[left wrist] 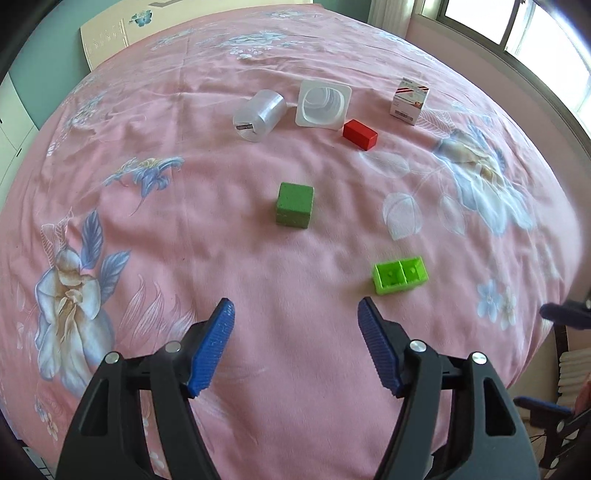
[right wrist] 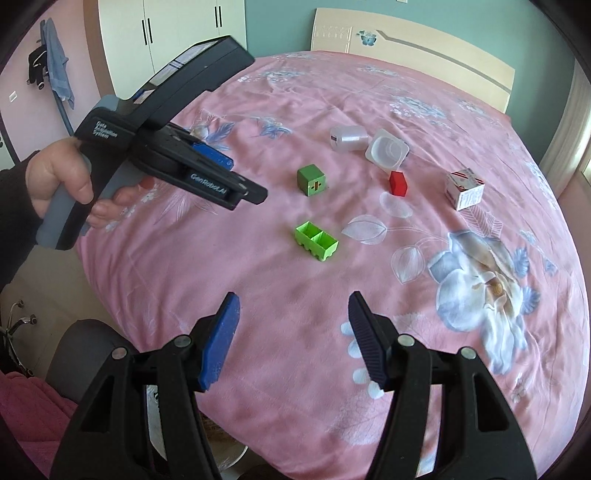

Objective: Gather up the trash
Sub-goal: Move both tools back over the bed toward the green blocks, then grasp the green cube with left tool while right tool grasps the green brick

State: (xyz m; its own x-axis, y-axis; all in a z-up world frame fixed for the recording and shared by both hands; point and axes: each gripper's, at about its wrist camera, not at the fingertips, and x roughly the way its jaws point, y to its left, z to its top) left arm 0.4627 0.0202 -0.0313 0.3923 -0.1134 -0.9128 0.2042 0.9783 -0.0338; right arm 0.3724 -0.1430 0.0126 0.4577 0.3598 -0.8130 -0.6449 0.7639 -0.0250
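Observation:
Several small items lie on a pink flowered bed (left wrist: 221, 240). At the far side a clear plastic cup (left wrist: 259, 115) (right wrist: 349, 138) lies on its side, next to a square clear plastic tub (left wrist: 324, 104) (right wrist: 388, 150). A red block (left wrist: 360, 134) (right wrist: 398, 183) and a small white-and-red carton (left wrist: 410, 100) (right wrist: 464, 188) sit close by. Nearer are a green cube (left wrist: 295, 205) (right wrist: 312, 180) and a bright green two-compartment piece (left wrist: 400, 275) (right wrist: 317, 241). My left gripper (left wrist: 295, 306) (right wrist: 247, 177) hangs open above the sheet, short of the cube. My right gripper (right wrist: 294, 297) is open too, empty, short of the two-compartment piece.
A cream headboard (right wrist: 406, 37) closes the far end of the bed. A white wardrobe (right wrist: 166, 29) stands at the back left, and a window (left wrist: 517, 26) is on the right. The bed's near edge, a chair (left wrist: 554, 413) and a person's hand (right wrist: 62, 177) lie close to the grippers.

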